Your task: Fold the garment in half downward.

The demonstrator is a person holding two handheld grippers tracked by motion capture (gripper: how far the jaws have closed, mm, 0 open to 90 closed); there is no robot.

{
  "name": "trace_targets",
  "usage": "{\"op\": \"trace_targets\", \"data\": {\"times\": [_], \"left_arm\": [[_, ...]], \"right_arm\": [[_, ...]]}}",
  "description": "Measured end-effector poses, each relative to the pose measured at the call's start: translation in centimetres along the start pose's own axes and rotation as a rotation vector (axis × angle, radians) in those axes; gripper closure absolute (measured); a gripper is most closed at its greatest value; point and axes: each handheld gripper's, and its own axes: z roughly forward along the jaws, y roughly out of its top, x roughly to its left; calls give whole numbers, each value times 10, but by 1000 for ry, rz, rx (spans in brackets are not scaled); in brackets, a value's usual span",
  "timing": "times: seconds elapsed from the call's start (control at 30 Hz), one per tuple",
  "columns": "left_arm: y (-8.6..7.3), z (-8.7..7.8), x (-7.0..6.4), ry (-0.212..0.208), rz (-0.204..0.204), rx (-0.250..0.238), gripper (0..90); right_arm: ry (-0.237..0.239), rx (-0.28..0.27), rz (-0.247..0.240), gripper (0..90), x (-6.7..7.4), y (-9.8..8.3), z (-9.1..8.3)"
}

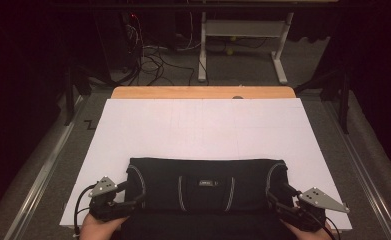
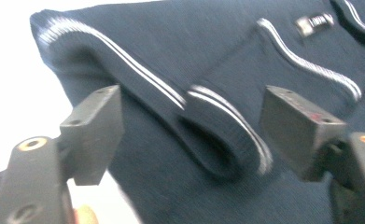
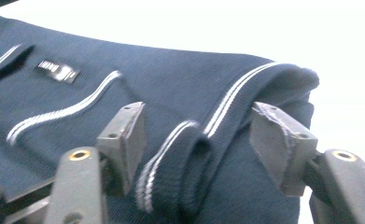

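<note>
A dark navy knit garment [image 1: 205, 185] with white trim lines and a small label [image 1: 208, 183] lies folded on a white sheet [image 1: 203, 125] at the table's near edge. My left gripper [image 1: 133, 194] is at the garment's left end. In the left gripper view the gripper [image 2: 192, 121] is open, and a striped sleeve cuff [image 2: 227, 140] lies between its jaws with a gap on both sides. My right gripper [image 1: 279, 196] is at the garment's right end. The right gripper view shows that gripper [image 3: 201, 130] open too, standing astride a folded striped cuff [image 3: 180, 163] without pressing it.
The white sheet covers most of a wooden tabletop [image 1: 203, 92]. Metal rails [image 1: 43, 170] run along both sides of the table. Beyond the far edge, cables [image 1: 153, 62] lie on the floor beside a white desk frame [image 1: 243, 35].
</note>
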Motion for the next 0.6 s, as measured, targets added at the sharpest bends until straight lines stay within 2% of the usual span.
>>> {"op": "trace_targets", "data": {"times": [0.03, 0.07, 0.1, 0.17, 0.2, 0.23, 0.27, 0.3, 0.37, 0.5, 0.57, 0.6], "left_arm": [[0, 0, 0, 0, 0, 0, 173], [6, -2, 8, 4, -62, -15, 173], [6, -2, 8, 4, -62, -15, 173], [15, 2, 16, 57, -71, -13, 174], [17, 4, 20, 52, -93, -15, 174], [17, 4, 20, 52, -93, -15, 174], [20, 10, 28, 59, -122, -5, 173], [20, 10, 28, 59, -122, -5, 173], [24, 19, 38, 66, -140, 14, 173], [32, 26, 47, 75, -155, 8, 173], [37, 33, 50, 80, -131, 24, 173], [39, 36, 52, 89, -124, 33, 173]], "right_arm": [[-6, -4, -3, 334, -2, 2, 1], [-14, -8, -14, 329, -4, 3, 2], [-14, -8, -14, 329, -4, 3, 2], [-41, -21, -23, 307, -12, 10, 6], [-48, -24, -18, 300, -14, 12, 9], [-48, -24, -18, 300, -14, 12, 9], [-57, -18, -9, 293, -19, 16, 14], [-59, -12, -10, 292, -20, 17, 17], [-68, 4, -12, 287, -24, 20, 23], [-86, 11, -7, 275, -30, 26, 32], [-105, 11, 1, 257, -34, 31, 39], [-148, 9, 15, 234, -40, 36, 46]]}}
